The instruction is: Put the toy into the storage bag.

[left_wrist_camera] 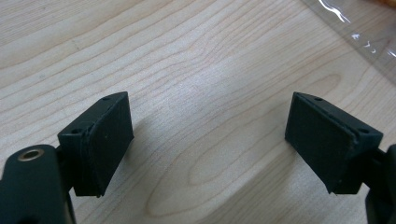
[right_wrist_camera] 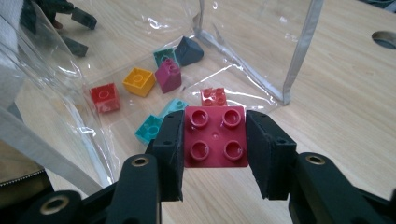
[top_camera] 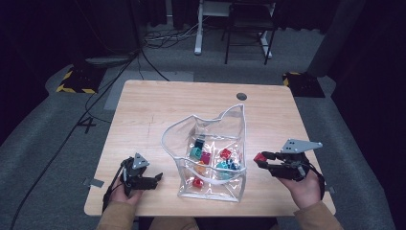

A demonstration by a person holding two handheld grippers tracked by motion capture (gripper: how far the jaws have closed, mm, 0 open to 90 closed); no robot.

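A: What sits mid-table [top_camera: 143, 110]?
B: The clear bag [top_camera: 210, 143], bricks inside.
A: The right gripper [top_camera: 262, 160]?
B: At the bag's three o'clock, pinching a red brick [right_wrist_camera: 215, 136].
A: The left gripper [top_camera: 155, 178]?
B: Eight o'clock, jaws spread over bare wood.

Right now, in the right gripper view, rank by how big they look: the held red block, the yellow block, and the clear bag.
1. clear bag, largest.
2. red block, in the right gripper; nearness to the camera inflates it.
3. yellow block, smallest, though farther off, so true size is unsure.
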